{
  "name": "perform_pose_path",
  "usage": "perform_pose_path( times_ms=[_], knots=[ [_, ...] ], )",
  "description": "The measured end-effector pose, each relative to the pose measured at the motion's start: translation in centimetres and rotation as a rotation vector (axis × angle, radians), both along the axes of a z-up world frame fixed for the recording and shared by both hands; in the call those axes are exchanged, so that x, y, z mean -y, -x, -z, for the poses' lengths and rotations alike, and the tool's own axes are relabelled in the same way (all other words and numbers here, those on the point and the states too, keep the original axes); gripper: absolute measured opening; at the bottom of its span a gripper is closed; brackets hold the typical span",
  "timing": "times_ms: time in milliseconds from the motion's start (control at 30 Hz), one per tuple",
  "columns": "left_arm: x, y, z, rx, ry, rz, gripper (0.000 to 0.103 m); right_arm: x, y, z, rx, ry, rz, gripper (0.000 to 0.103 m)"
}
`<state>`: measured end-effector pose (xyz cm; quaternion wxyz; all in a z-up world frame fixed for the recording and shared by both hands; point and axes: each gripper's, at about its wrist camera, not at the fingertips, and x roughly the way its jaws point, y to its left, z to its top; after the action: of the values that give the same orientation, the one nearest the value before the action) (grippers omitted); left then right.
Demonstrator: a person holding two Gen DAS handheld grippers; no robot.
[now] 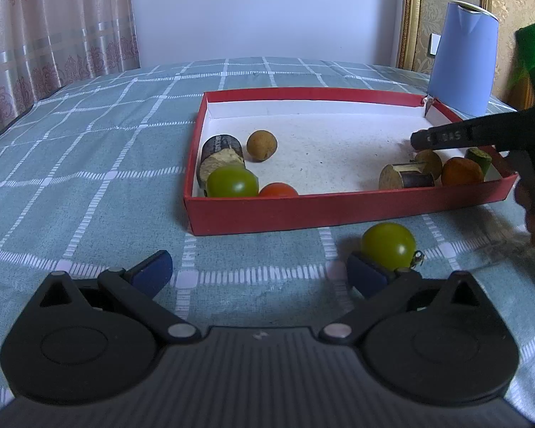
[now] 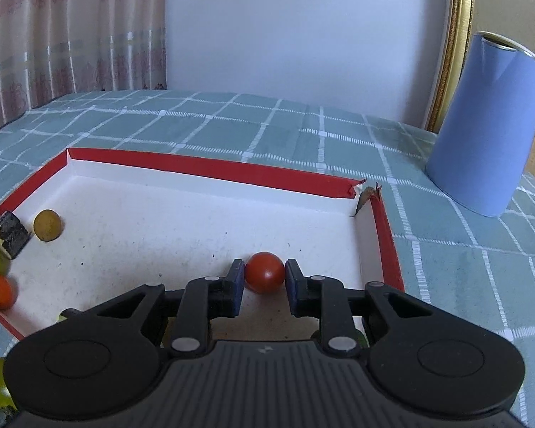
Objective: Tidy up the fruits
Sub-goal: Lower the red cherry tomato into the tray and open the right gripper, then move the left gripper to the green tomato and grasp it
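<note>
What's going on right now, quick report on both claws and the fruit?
Right claw shut on red tomato over red box. Left claw open, green tomato outside box. Nothing in the way.

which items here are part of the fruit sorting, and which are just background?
In the job:
- red box
- red tomato, clamped in the right gripper over the box
- green tomato on the cloth, by the open left gripper
- fruit pieces already in the box, e.g. green tomato in the box

Lying about:
- blue cup
- curtain
- checked cloth
</note>
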<state>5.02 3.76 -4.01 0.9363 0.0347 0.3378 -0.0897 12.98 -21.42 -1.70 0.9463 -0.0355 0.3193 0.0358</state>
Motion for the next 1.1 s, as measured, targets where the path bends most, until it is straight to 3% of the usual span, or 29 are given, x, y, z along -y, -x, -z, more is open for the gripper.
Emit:
perform_pose_path(
  times_ms=[100, 167, 267, 300, 333, 500, 833, 1100],
  knots=[
    [0.0, 0.0, 0.0, 0.000, 0.000, 0.000, 0.103, 0.4, 1.2, -1.0, 0.021, -0.014, 0.001, 0.025],
    [0.0, 0.0, 0.0, 0.000, 0.000, 0.000, 0.103, 1.0, 2.8, -1.9, 0.049, -0.024, -0.003, 0.032],
    [0.0, 0.0, 0.0, 0.000, 0.000, 0.000, 0.103, 2.4, 6.9, -3.0, 0.106, -0.054, -0.010, 0.058],
    [0.0, 0.0, 0.0, 0.000, 0.000, 0.000, 0.103, 2.9, 8.4, -3.2, 0.117, -0.060, -0.011, 0.072],
    [0.0, 0.0, 0.0, 0.000, 0.000, 0.000, 0.103, 3.3, 9.5, -3.2, 0.123, -0.060, -0.013, 0.074],
    [0.0, 0.0, 0.0, 0.000, -0.001, 0.000, 0.103, 5.1, 14.3, -2.2, 0.117, 0.001, -0.001, 0.074],
    [0.0, 0.0, 0.0, 0.000, -0.001, 0.000, 0.103, 7.2, 12.3, 1.0, 0.008, -0.063, 0.094, 0.074],
    [0.0, 0.0, 0.0, 0.000, -0.001, 0.000, 0.103, 7.8, 12.2, 1.6, -0.013, -0.110, 0.075, 0.081]
  ],
)
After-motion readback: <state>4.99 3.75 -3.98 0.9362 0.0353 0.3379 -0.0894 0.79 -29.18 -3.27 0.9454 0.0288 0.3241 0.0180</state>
